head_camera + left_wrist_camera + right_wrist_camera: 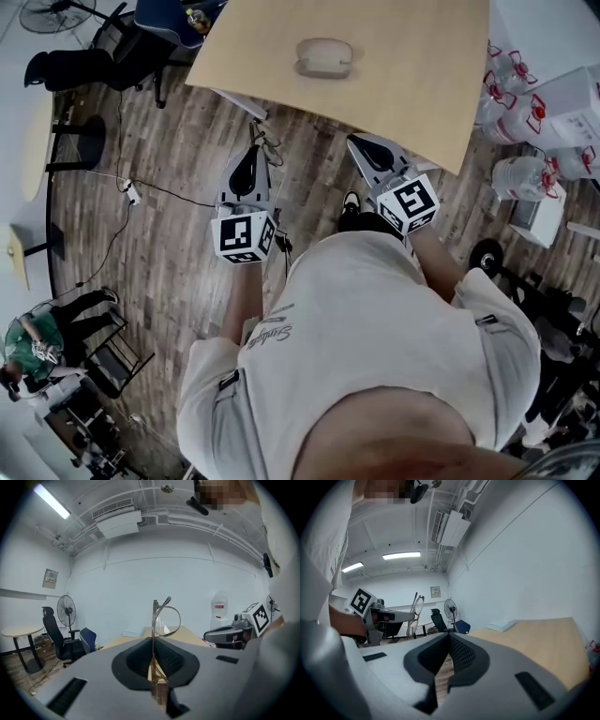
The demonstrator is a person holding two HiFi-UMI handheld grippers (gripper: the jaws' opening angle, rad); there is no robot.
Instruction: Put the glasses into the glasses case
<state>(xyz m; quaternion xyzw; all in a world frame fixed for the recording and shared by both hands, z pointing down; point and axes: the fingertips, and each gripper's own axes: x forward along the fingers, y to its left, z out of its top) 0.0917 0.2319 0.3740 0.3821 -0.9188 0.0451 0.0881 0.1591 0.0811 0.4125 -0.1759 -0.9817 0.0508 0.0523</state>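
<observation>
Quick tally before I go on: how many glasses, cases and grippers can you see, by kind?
glasses: 1, clamped in the left gripper
glasses case: 1, lying on the table
grippers: 2, the left gripper and the right gripper, whose jaws are closed on nothing
Total: 4

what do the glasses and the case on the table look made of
Glasses: thin metal wire frame, likely, slim and slightly shiny, with clear lenses. Glasses case: pale, matte, rounded shell; plastic or leatherette, too small to tell.
</observation>
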